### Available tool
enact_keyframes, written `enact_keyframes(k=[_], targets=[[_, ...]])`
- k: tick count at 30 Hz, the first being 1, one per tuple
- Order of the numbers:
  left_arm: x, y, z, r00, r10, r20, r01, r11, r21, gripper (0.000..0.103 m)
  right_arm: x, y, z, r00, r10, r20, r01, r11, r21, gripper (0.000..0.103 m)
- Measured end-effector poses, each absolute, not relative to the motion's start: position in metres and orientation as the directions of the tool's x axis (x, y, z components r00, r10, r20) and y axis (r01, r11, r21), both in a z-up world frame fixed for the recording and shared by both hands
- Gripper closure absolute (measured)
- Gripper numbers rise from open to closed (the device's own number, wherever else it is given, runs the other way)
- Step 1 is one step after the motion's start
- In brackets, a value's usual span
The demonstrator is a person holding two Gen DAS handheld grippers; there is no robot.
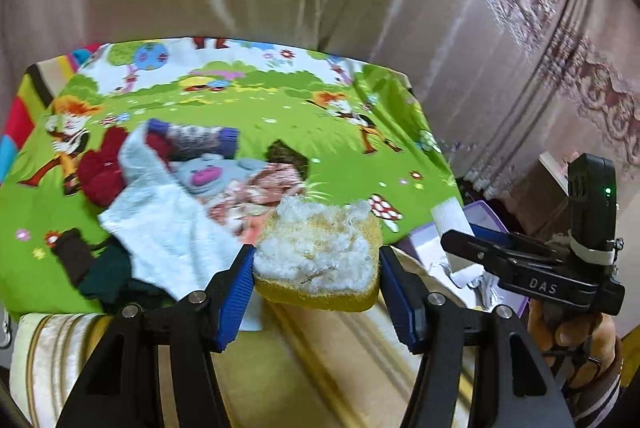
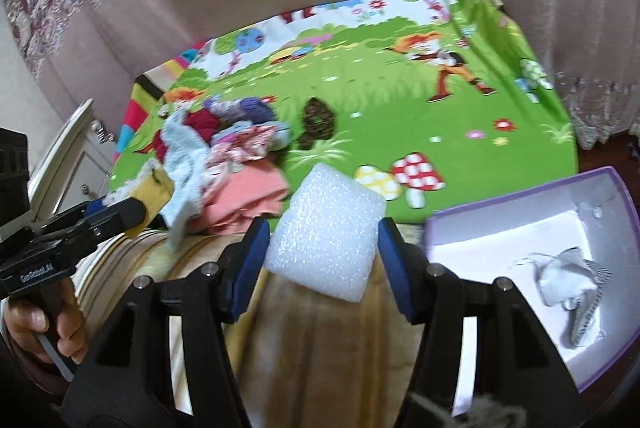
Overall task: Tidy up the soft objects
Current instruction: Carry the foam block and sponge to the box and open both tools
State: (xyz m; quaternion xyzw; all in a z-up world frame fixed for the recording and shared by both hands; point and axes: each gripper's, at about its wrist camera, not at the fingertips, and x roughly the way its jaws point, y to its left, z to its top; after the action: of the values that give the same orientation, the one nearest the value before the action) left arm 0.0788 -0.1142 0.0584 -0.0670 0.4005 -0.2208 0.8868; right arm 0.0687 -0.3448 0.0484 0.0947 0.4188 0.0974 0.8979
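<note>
- The left gripper (image 1: pixel 316 264) clasps a yellow sponge (image 1: pixel 318 252) with a fluffy white top and holds it above the edge of the bed.
- The right gripper (image 2: pixel 322 248) grips a white foam block (image 2: pixel 326 232), near the purple box (image 2: pixel 616 196).
- In the box lies only one small grey cloth (image 2: pixel 572 284).
- A pile of clothes (image 1: pixel 180 184) waits on the green mat (image 1: pixel 340 132), so most of the work is left.

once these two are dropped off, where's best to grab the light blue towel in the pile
Grip the light blue towel at its broad near corner, coming from the front table edge. That part lies spread on top of the pile; its far end is tucked among the red knit and plush.
</note>
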Motion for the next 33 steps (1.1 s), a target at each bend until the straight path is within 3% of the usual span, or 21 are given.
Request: enact_keyframes(k=[14, 28, 31, 33], targets=[[0.084, -0.219, 0.060, 0.495, -0.515, -0.700, 0.495, 0.829, -0.260, 0.042, 0.060, -0.430, 0.050, 0.684, 0.016, -0.729, 0.107, 0.987, 0.122, 0.042], [0.089, -0.309, 0.053, 0.393, -0.571, -0.721, 0.621, 0.743, -0.250, 0.039, 0.055, -0.488, 0.058, 0.706, -0.087, -0.703, 0.217, 0.971, 0.098, 0.040], [0.090, -0.322, 0.051, 0.369, -0.580, -0.726, 0.630, 0.731, -0.263, 0.031, 0.055, -0.494, 0.059, 0.707, -0.094, -0.701, 0.227, 0.969, 0.098, 0.032], [0.092, -0.326, 0.050, 0.361, -0.585, -0.726, 0.628, 0.728, -0.275, 0.020, 0.055, -0.497, 0.060, 0.712, -0.097, -0.695, 0.228, 0.969, 0.099, 0.020]])
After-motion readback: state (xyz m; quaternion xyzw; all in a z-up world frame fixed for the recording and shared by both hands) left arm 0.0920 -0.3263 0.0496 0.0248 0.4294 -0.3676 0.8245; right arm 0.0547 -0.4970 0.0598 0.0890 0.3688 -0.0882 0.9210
